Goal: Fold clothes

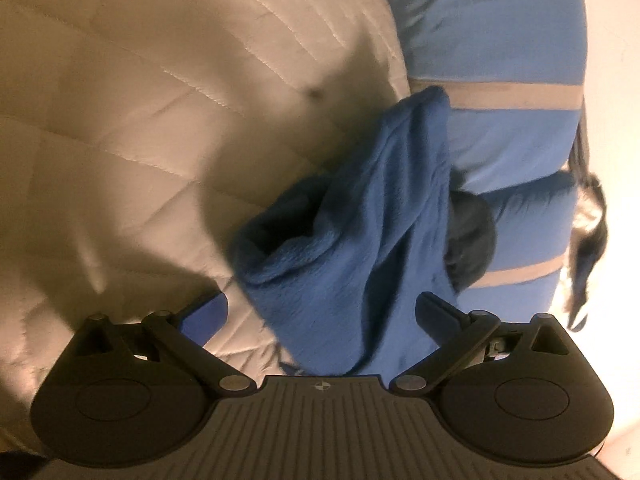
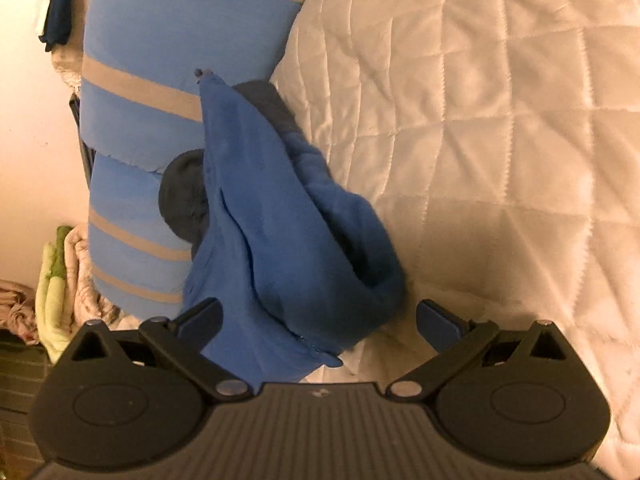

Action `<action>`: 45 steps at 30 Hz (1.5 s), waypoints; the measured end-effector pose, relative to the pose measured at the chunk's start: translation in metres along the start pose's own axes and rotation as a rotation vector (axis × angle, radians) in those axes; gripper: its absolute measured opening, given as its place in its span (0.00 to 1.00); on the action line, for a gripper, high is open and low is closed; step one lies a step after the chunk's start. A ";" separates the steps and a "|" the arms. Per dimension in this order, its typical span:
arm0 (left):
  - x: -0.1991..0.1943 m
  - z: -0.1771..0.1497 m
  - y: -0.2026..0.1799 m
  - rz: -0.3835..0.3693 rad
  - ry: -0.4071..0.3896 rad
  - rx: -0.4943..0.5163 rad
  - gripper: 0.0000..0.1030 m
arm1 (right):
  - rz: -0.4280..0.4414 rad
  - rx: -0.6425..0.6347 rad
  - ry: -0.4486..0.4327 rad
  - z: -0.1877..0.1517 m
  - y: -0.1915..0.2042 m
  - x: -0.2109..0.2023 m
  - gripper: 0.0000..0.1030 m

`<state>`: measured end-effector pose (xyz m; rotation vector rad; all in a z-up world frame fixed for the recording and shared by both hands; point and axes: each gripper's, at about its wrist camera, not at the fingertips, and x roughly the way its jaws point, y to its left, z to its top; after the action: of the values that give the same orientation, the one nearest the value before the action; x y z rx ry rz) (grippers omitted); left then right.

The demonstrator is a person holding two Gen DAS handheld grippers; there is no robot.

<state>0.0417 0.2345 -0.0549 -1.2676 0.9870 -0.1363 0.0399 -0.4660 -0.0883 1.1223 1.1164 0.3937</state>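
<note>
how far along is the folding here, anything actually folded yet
Done: nothing looks folded. The blue fleece garment lies crumpled on the quilted bed cover, against the blue striped pillows, with a dark grey item half under it. In hand: the left claw and right claw are both open around the garment, gripping nothing. Left: grasping, spreading flat, every fold.

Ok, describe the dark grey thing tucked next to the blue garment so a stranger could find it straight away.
Start at the cream quilted bed cover, then find the light blue pillow with tan stripes along its edge. A crumpled royal blue fleece garment lies against that pillow. The dark grey rounded bundle peeks out between them, duller and darker than either blue.
</note>
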 end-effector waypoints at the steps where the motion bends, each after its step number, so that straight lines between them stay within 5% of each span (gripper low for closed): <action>1: 0.002 0.001 0.001 -0.016 -0.003 -0.013 0.99 | 0.002 0.006 0.005 0.001 -0.001 0.002 0.99; 6: 0.008 0.005 0.002 -0.075 -0.025 -0.036 0.98 | 0.018 0.012 0.026 0.007 -0.003 0.017 0.99; 9: 0.013 0.008 0.003 -0.088 -0.031 -0.051 0.81 | 0.015 0.006 0.015 0.010 -0.002 0.024 0.92; 11: 0.013 0.011 0.007 -0.069 -0.030 -0.079 0.66 | -0.006 0.008 -0.002 0.010 -0.003 0.026 0.68; 13: 0.011 0.013 0.012 -0.047 -0.025 -0.100 0.40 | -0.032 0.023 -0.014 0.012 -0.006 0.026 0.42; 15: 0.007 0.013 0.008 -0.033 -0.034 -0.065 0.21 | -0.024 0.005 -0.022 0.011 -0.003 0.025 0.28; 17: 0.002 0.011 -0.002 -0.004 -0.048 -0.001 0.17 | -0.032 -0.034 -0.031 0.010 0.004 0.023 0.17; 20: -0.009 0.006 -0.017 0.020 -0.060 0.058 0.15 | -0.077 -0.123 -0.057 0.003 0.023 0.015 0.14; 32: -0.071 -0.035 -0.051 0.104 -0.001 0.235 0.14 | -0.097 -0.179 -0.053 -0.038 0.045 -0.043 0.13; 40: -0.080 -0.040 -0.030 0.170 0.031 0.222 0.17 | -0.139 -0.222 0.021 -0.078 0.041 -0.066 0.13; 42: -0.078 -0.040 -0.030 0.199 0.041 0.232 0.20 | -0.167 -0.244 0.023 -0.080 0.045 -0.067 0.21; 43: -0.077 -0.041 -0.033 0.221 0.044 0.249 0.24 | -0.185 -0.266 0.017 -0.080 0.048 -0.069 0.33; 44: -0.077 -0.044 -0.037 0.252 0.044 0.277 0.27 | -0.203 -0.288 0.010 -0.081 0.051 -0.071 0.64; 45: -0.078 -0.048 -0.042 0.274 0.039 0.308 0.35 | -0.215 -0.326 -0.018 -0.083 0.057 -0.076 0.74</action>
<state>-0.0201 0.2305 0.0243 -0.8436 1.1166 -0.0963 -0.0502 -0.4550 -0.0005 0.7109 1.0985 0.3791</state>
